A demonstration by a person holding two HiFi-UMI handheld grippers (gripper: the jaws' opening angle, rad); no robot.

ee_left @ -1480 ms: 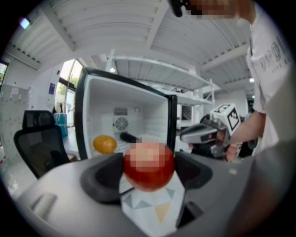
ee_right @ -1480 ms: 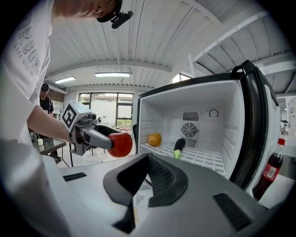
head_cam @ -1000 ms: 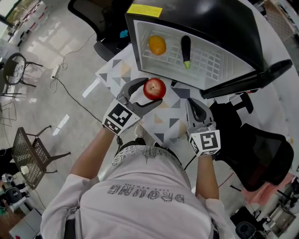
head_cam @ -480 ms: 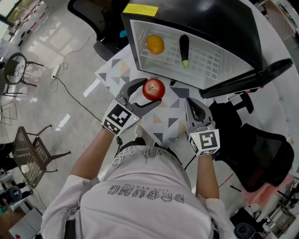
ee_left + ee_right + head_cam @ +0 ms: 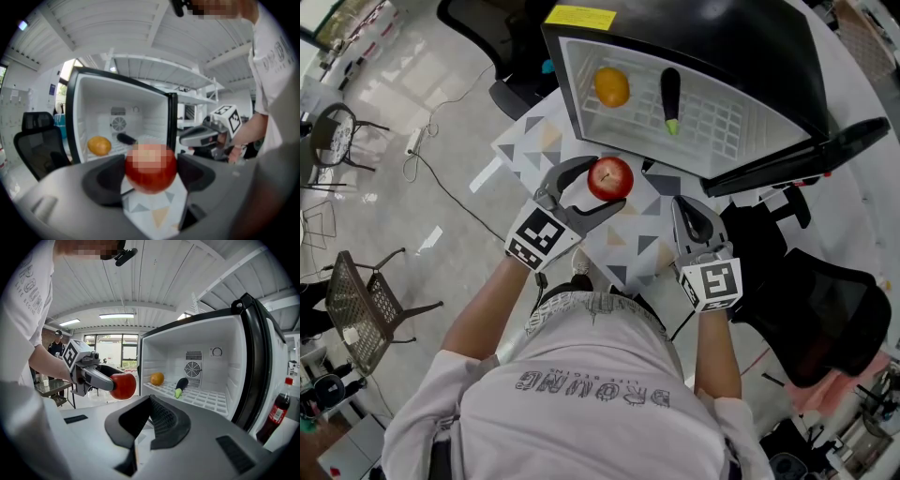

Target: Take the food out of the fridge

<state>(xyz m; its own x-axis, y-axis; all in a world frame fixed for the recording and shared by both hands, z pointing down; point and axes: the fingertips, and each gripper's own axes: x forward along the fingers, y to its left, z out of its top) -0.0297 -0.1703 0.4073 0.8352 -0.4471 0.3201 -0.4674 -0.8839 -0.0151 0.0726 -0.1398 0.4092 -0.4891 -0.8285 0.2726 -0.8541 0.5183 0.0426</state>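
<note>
Small black fridge w/ white inside [image 5: 741,47] has its door swung open. Just in front of its opening is a table w/ a triangle-patterned top [image 5: 642,248].

Step in hand: 1st item is out, not yet put down. The left gripper [image 5: 598,189] is clamped on a round red apple [image 5: 610,177], one jaw pressing each side. It holds the apple just outside the fridge opening, over the patterned top. Can't tell whether the apple touches the top.

The right gripper [image 5: 692,217] sits in front of the fridge too, toward the door side. Its jaws are closed together w/ nothing btwn them.

Inside the fridge, 2 items lie on the white wire shelf [image 5: 717,122]: a round orange fruit [image 5: 612,87] near the wall away from the door, and a dark purple eggplant w/ green stem [image 5: 671,98] beside it, mid-shelf. The two are apart, not touching.

Next, prob.: lower the apple onto the table in front of the fridge and release. Then the right gripper needs its jaws opened before reaching in. The eggplant is the nearer pick on its side. It's long and smooth, so grip across the middle. The orange is round and may roll on the wire shelf, so approach it squarely.
</note>
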